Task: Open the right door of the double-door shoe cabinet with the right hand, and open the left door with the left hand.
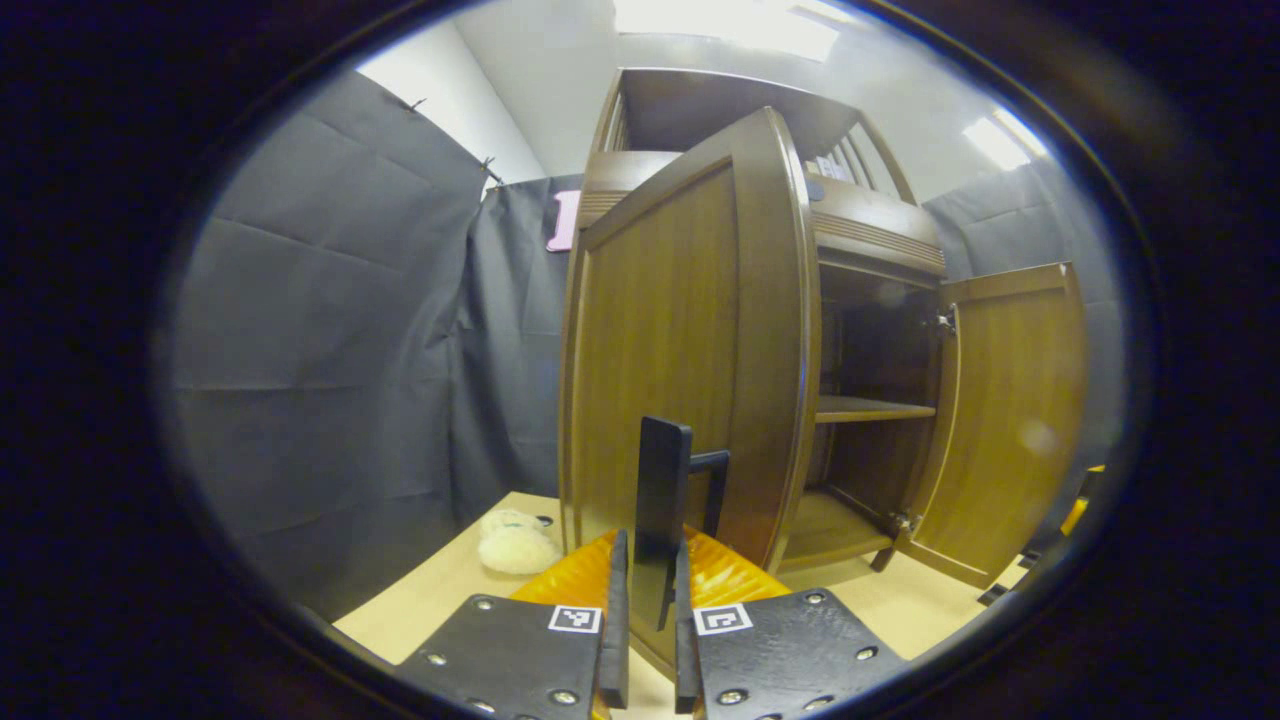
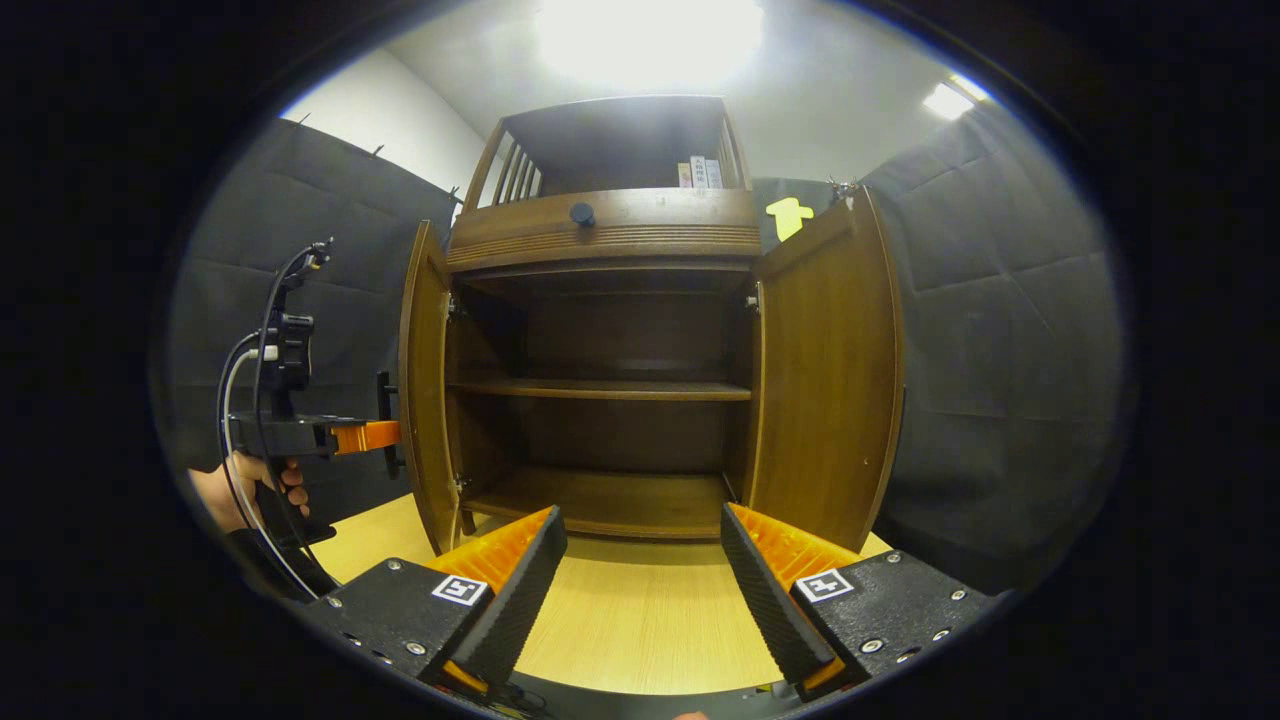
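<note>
Black cloth walls [image 2: 1000,300], seemingly white ceiling [image 2: 850,110]

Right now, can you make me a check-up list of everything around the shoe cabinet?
Surface: light wooden floor, bare in front of the cabinet.
Job's things: shoe cabinet with left door and right door both swung open; the shelves look empty.
Clutter: a fluffy white thing on the floor left of the cabinet; small items on the top shelf, too small to tell.
Grippers: left hand-held gripper closed on the left door's dark handle; right hand-held gripper open, holding nothing.
Cables: black and white cables loop off the left hand-held gripper.
Surroundings: dark cloth walls, bright ceiling lights.
</note>
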The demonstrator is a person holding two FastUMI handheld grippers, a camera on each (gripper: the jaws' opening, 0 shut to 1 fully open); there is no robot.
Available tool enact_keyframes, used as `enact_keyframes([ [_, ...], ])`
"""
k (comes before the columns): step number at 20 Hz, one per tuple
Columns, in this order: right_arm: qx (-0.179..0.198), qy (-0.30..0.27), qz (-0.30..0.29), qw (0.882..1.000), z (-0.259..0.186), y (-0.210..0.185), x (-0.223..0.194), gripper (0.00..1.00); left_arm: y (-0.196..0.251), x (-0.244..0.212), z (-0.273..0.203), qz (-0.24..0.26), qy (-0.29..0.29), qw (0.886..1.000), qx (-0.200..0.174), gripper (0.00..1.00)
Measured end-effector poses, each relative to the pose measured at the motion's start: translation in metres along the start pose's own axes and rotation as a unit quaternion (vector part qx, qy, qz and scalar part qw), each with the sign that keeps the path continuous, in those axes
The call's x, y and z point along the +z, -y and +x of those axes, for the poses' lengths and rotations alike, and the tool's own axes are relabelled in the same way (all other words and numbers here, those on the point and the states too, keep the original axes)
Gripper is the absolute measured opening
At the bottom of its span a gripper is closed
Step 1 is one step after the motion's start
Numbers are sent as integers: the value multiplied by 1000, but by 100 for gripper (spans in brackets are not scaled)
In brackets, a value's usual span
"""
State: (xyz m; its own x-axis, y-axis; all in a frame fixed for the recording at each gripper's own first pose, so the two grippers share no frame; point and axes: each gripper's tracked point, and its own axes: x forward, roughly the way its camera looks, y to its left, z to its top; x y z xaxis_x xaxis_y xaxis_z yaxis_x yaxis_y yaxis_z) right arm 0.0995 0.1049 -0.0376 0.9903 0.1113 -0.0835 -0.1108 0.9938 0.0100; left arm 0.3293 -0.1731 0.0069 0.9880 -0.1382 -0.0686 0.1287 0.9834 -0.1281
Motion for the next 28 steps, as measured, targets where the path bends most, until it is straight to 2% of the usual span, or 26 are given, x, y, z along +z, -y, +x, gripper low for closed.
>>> enact_keyframes([
  [6,18,2,-1,1000,-2,-23,0,96,-7,9,-6,10,7,1000,20,13],
  [10,26,12,-1,1000,-5,-35,8,96,-14,19,-12,27,11,998,53,11],
  [11,27,13,-3,1000,-6,-37,8,96,-17,24,-15,25,11,998,57,16],
  [12,28,13,-3,999,-7,-38,8,96,-19,28,-18,24,12,998,65,15],
  [13,29,14,-2,999,-8,-40,8,96,-21,34,-23,25,11,997,75,10],
  [15,31,13,-2,999,-7,-44,7,96,-25,48,-32,26,12,995,94,15],
  [16,32,13,-3,999,-7,-44,8,96,-24,35,-24,24,14,994,101,15],
  [22,38,20,-1,999,-6,-48,15,96,-33,36,-27,28,24,988,147,18],
  [26,39,25,1,999,-7,-47,20,96,-31,36,-32,18,23,991,131,20],
  [27,38,27,1,999,-8,-45,21,96,-30,38,-32,22,26,991,130,16],
  [28,36,27,0,999,-10,-44,21,96,-27,40,-32,22,28,992,120,15],
])
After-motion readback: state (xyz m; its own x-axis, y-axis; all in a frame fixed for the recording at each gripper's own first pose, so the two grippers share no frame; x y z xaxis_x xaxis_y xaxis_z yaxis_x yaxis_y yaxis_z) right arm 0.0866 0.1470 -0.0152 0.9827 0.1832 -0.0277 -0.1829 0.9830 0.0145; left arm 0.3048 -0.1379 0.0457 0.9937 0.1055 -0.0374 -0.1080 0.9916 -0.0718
